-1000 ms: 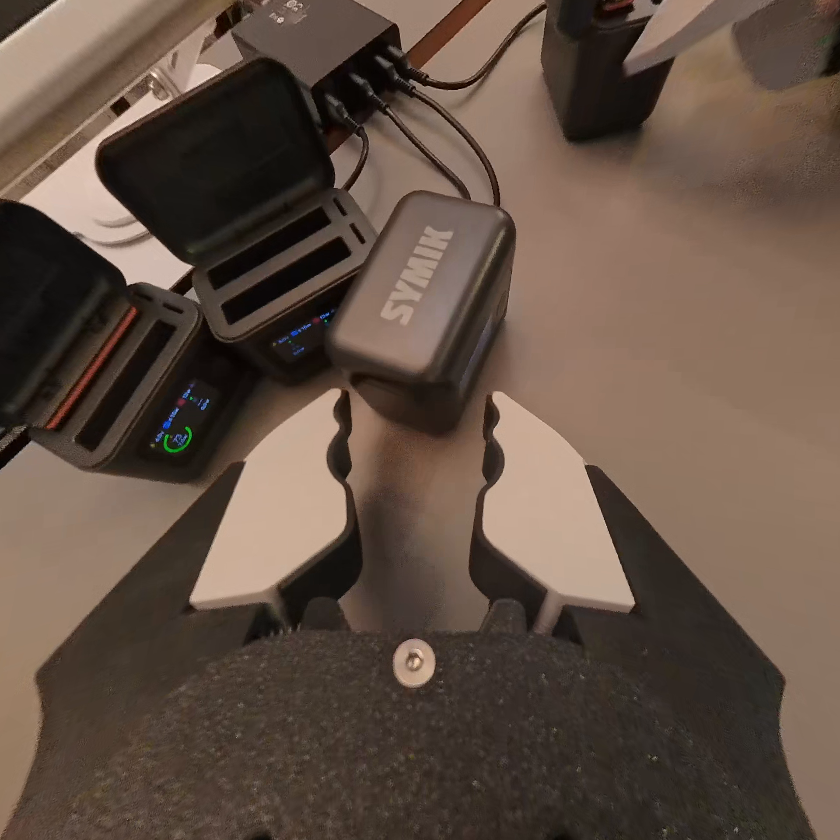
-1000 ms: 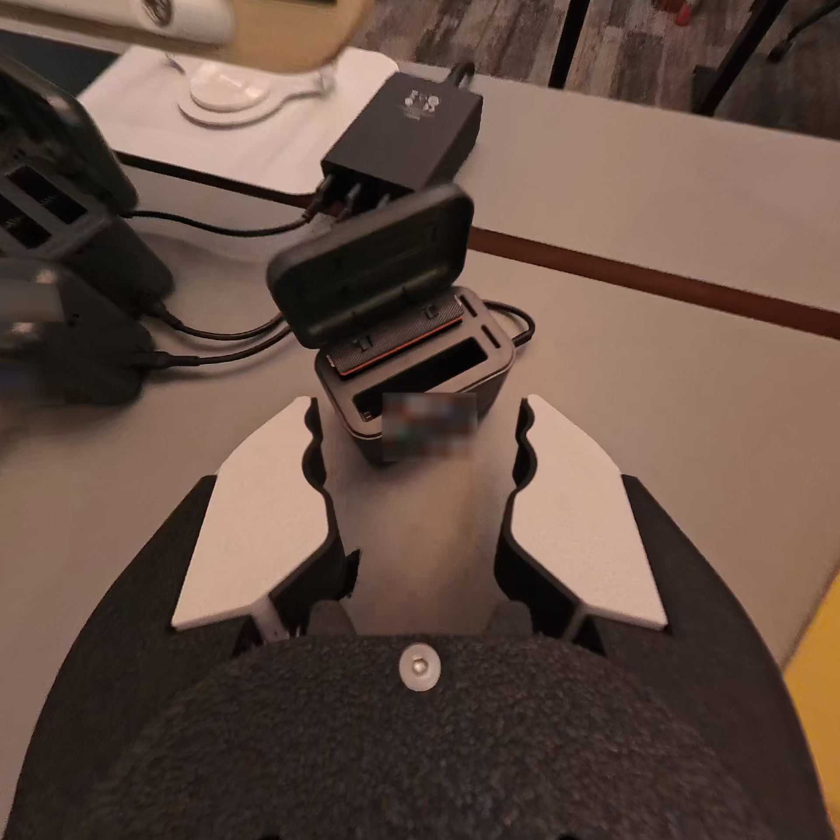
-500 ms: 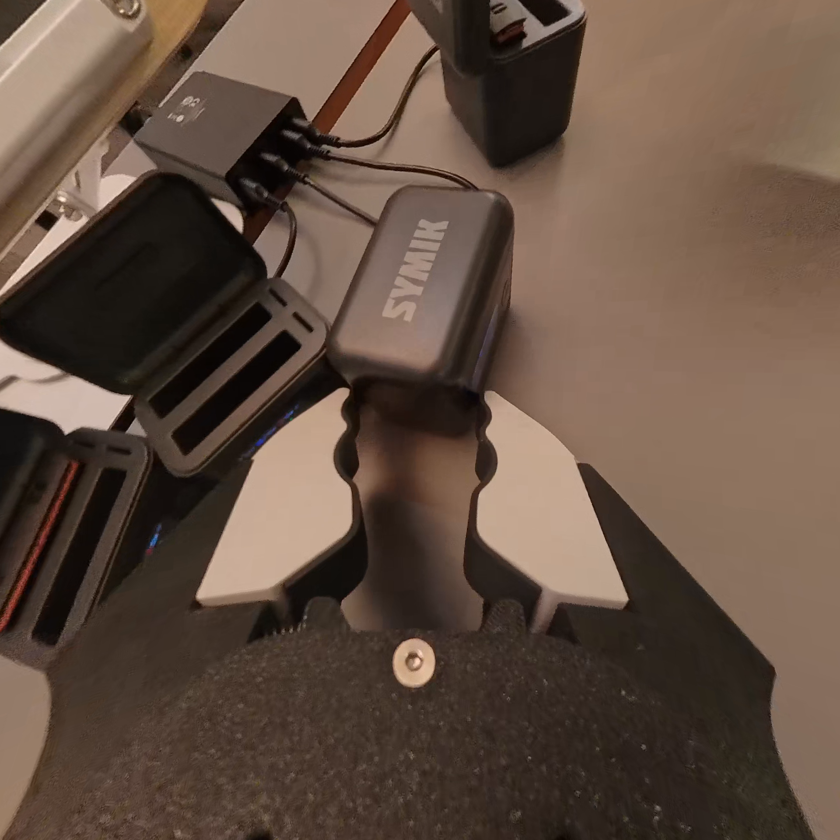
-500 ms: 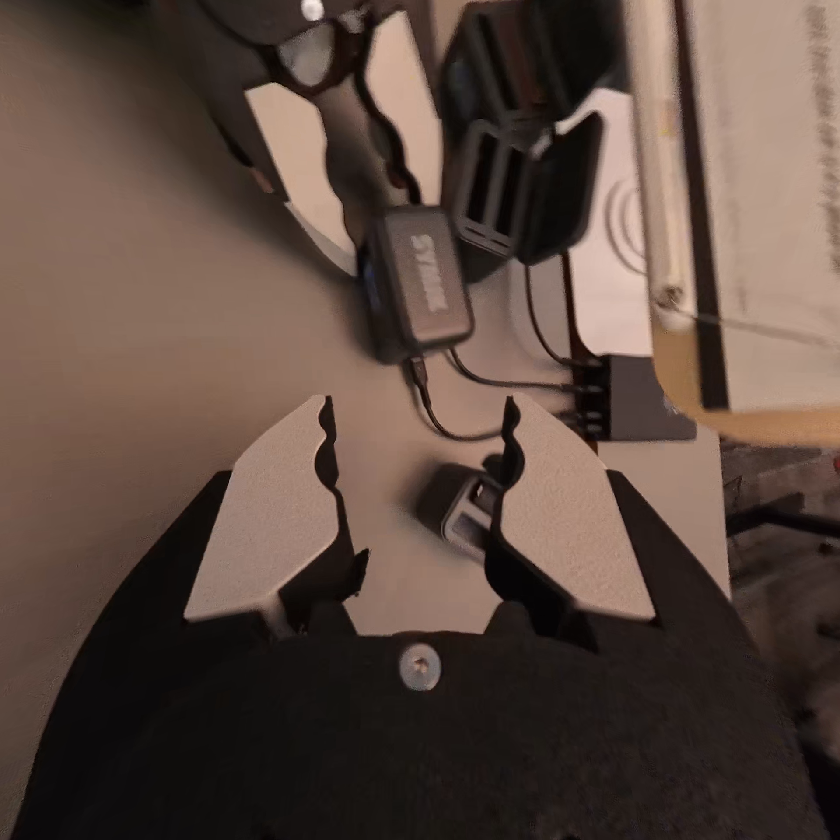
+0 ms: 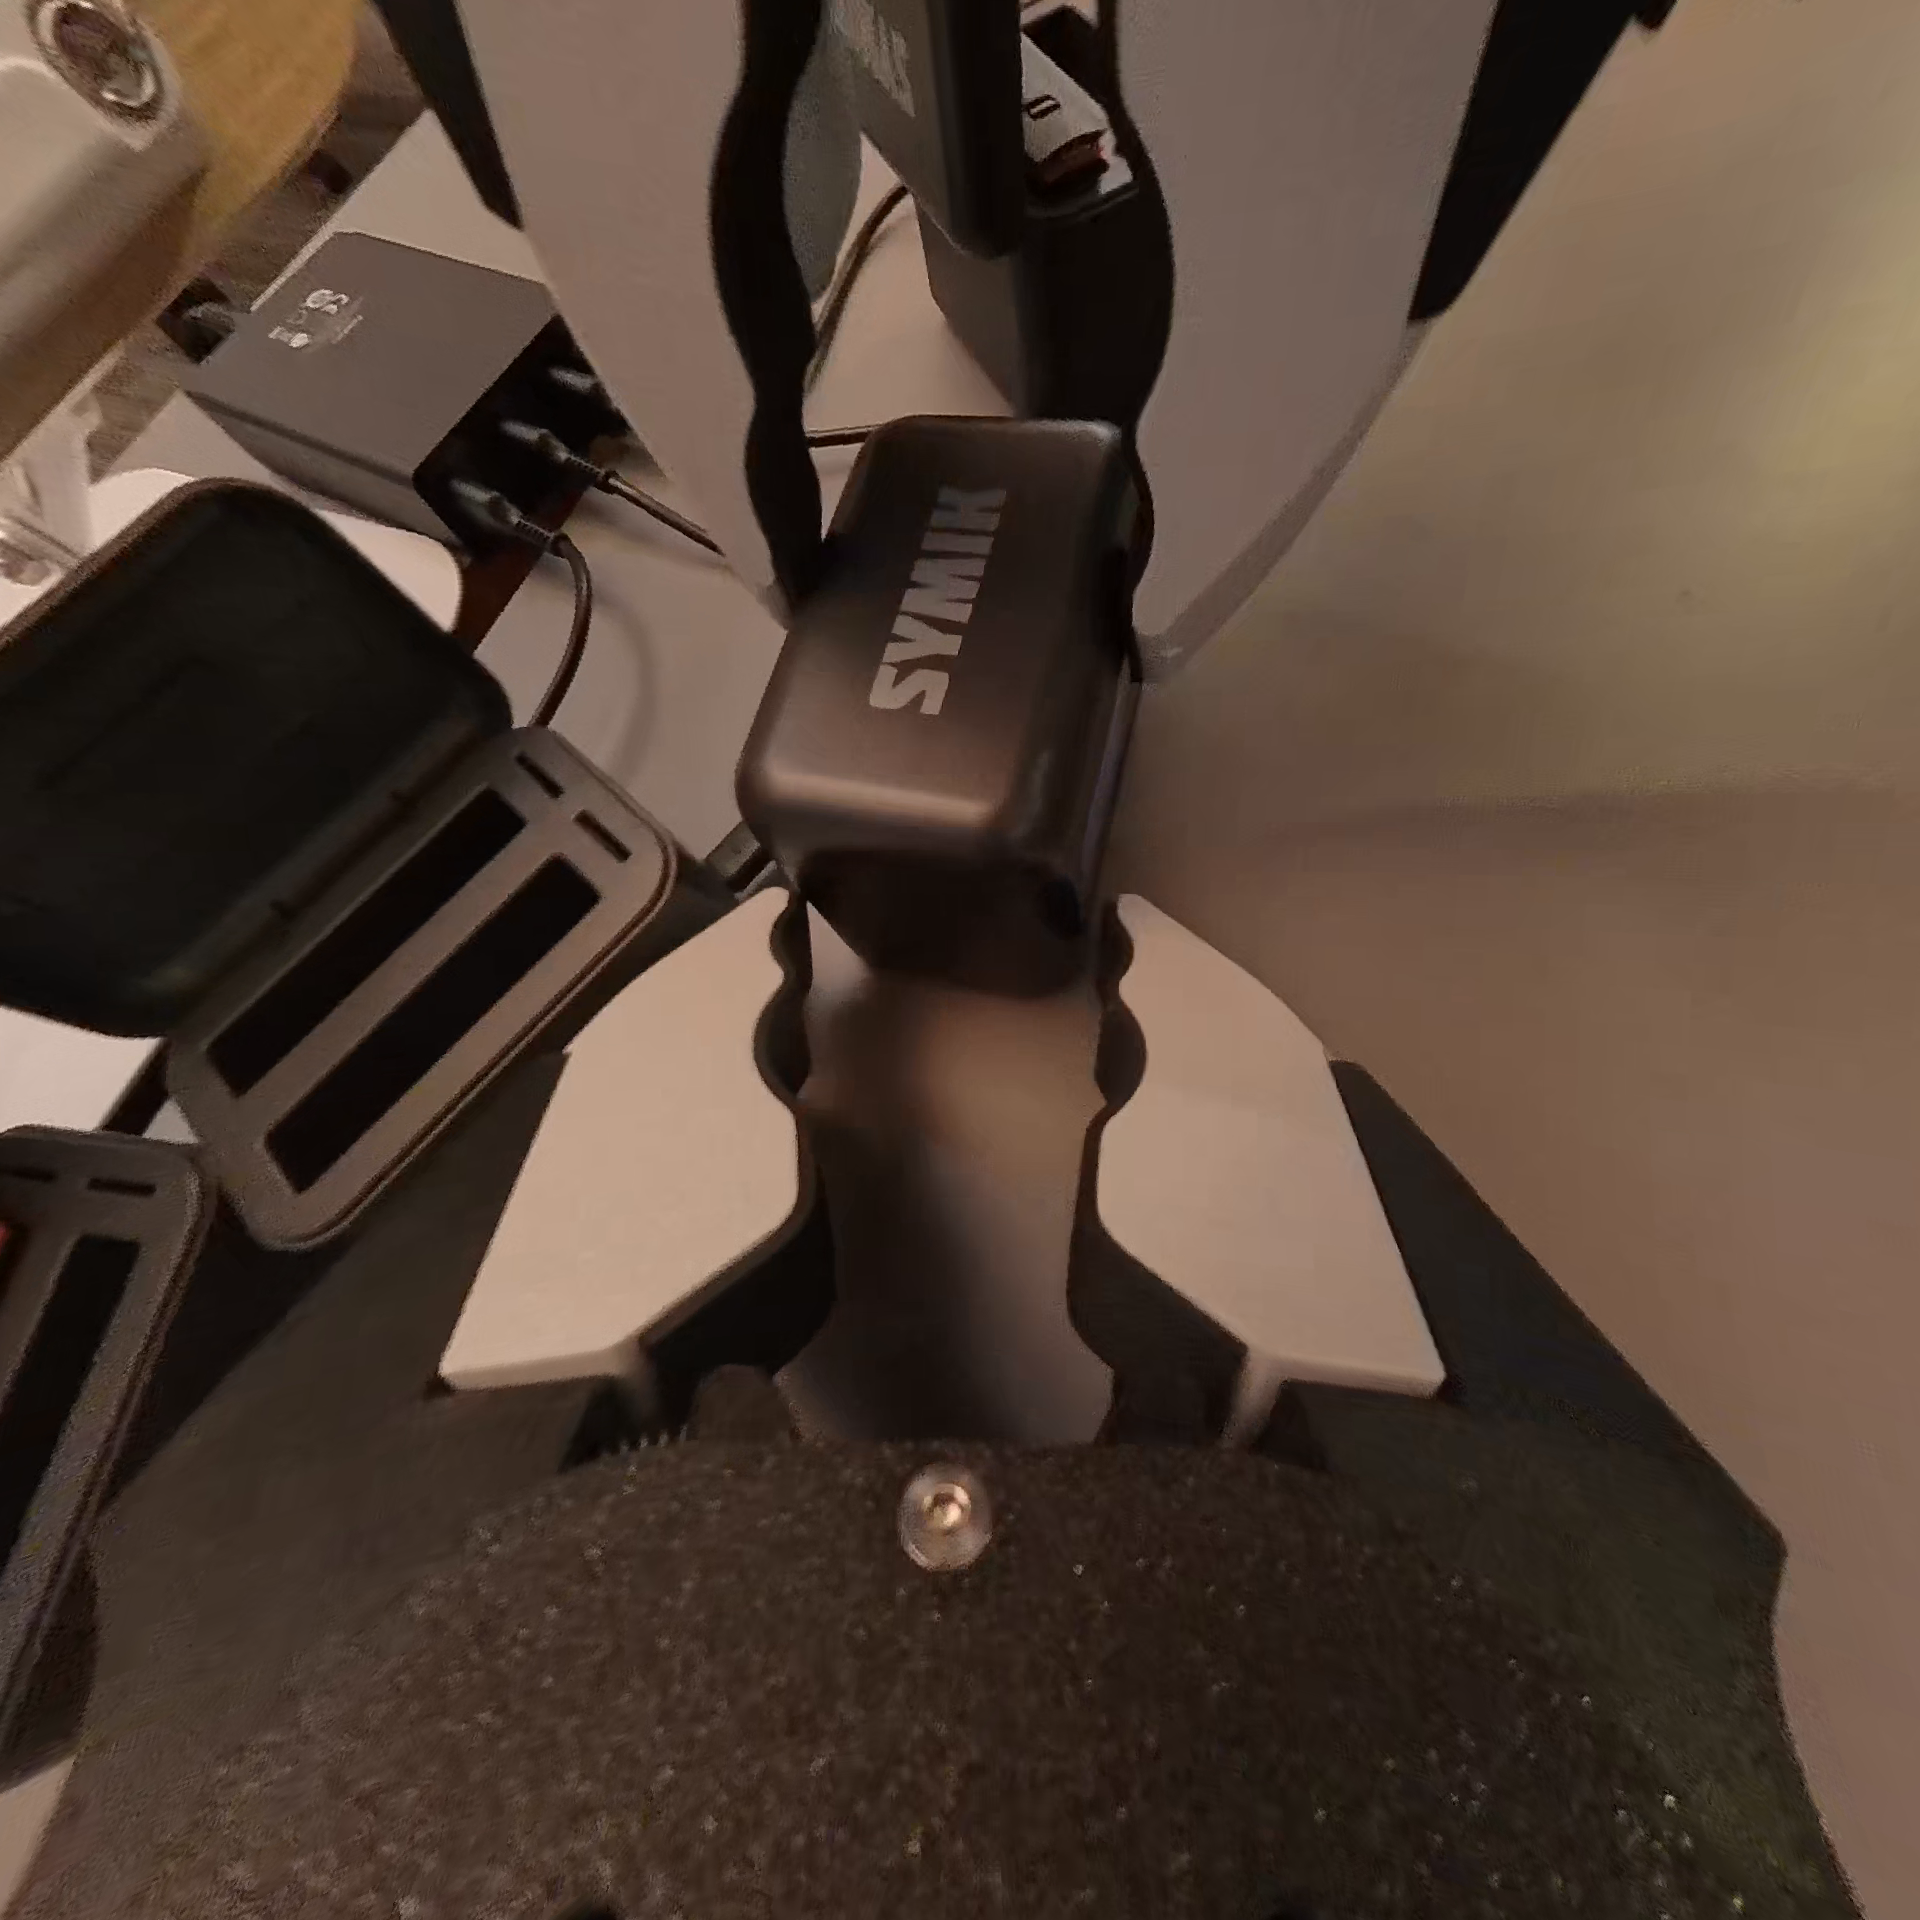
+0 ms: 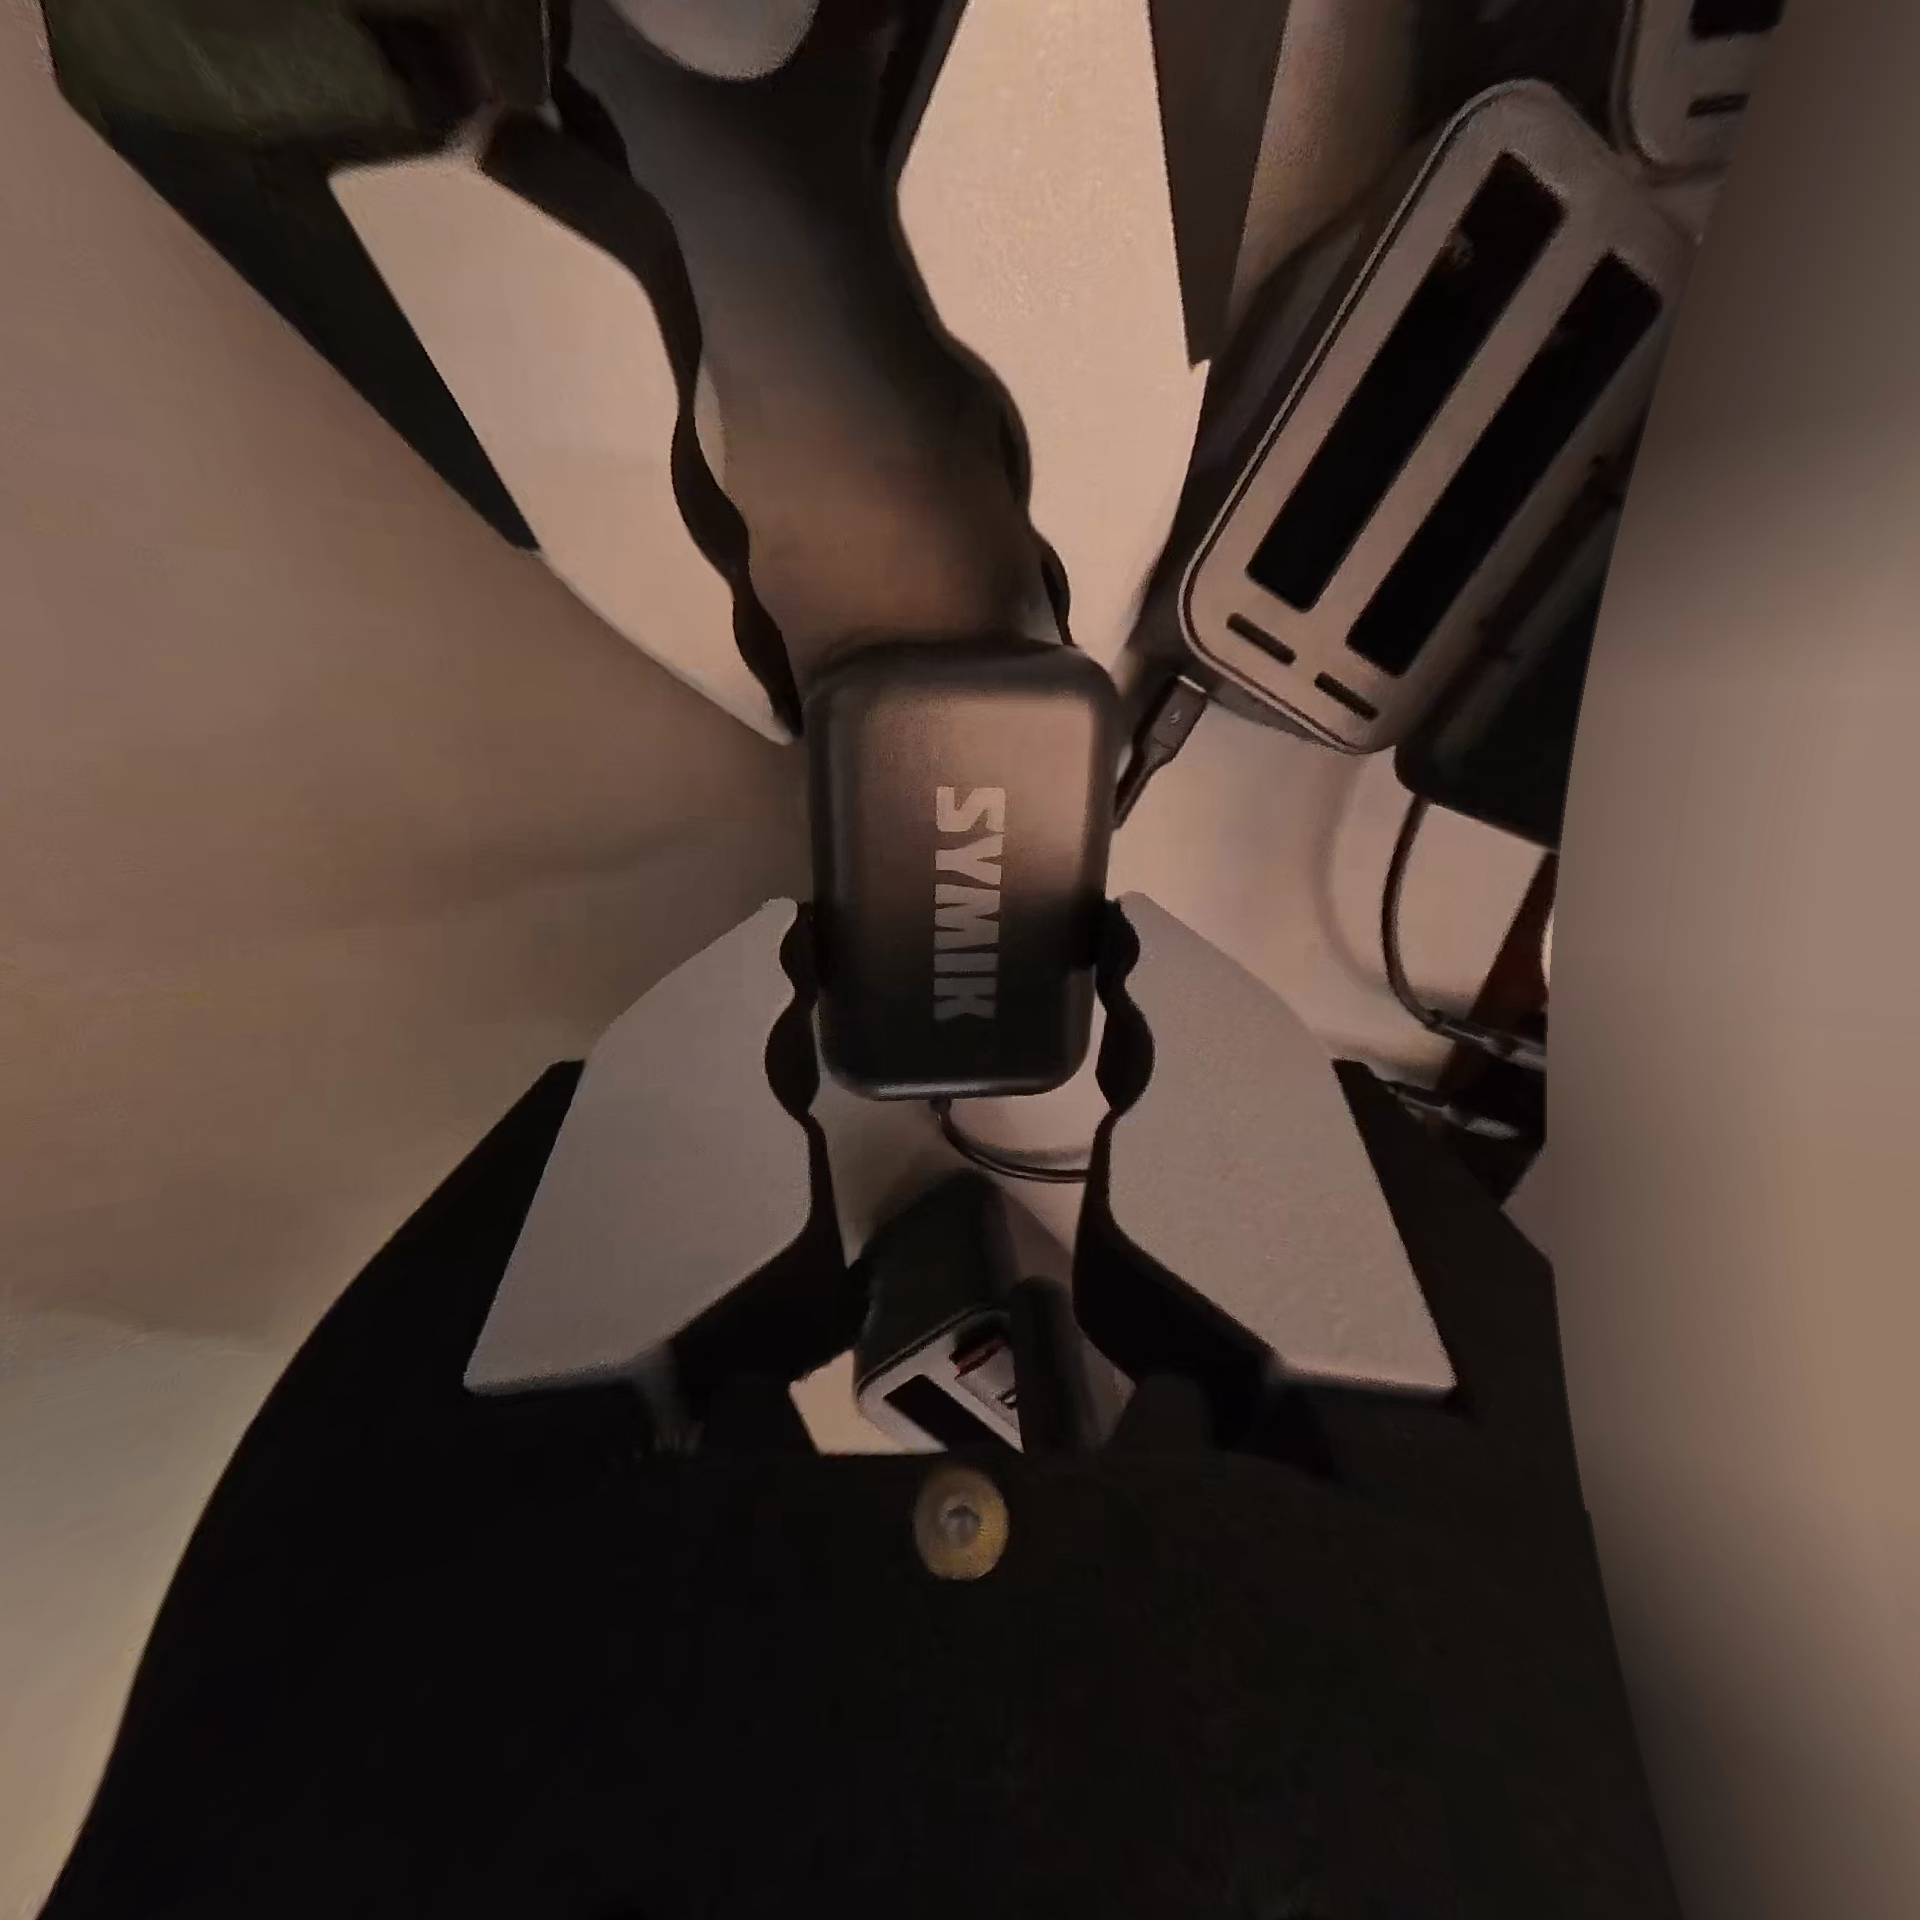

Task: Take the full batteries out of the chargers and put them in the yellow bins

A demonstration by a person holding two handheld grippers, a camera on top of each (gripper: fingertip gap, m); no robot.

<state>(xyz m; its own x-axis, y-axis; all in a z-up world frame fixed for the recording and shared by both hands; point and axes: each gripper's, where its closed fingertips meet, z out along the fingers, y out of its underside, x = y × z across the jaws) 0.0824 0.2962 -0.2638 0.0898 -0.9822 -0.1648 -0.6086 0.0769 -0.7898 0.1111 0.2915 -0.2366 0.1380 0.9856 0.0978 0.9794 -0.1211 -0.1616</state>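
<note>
A closed dark grey charger [image 5: 935, 675] with a light logo on its lid stands on the grey table [image 5: 1507, 935]. My left gripper [image 5: 956, 920] has its fingertips against both sides of the charger's near end. My right gripper [image 6: 956, 920] comes from the opposite side and its fingertips press both long sides of the charger [image 6: 956, 873] near the lid. In the left wrist view the right gripper [image 5: 966, 623] reaches down from the top. In the right wrist view the left gripper [image 6: 925, 675] does the same. No loose battery and no yellow bin is in view.
An open charger [image 5: 416, 997] with two empty slots sits just left of the closed one; it also shows in the right wrist view [image 6: 1434, 416]. Another open charger [image 5: 83, 1299] is at the left edge. A black power hub [image 5: 364, 353] with cables lies behind. A further charger [image 6: 935, 1340] with a red-edged battery lies under the right gripper. The tips of one gripper are about 5 cm away from the tips of the other. The black power hub [image 5: 364, 353] is about equally far from each gripper, around 20 cm.
My right gripper has swung over from the far charger to the closed one and narrowed onto it. My left gripper has moved forward until its tips flank the charger's near end.
</note>
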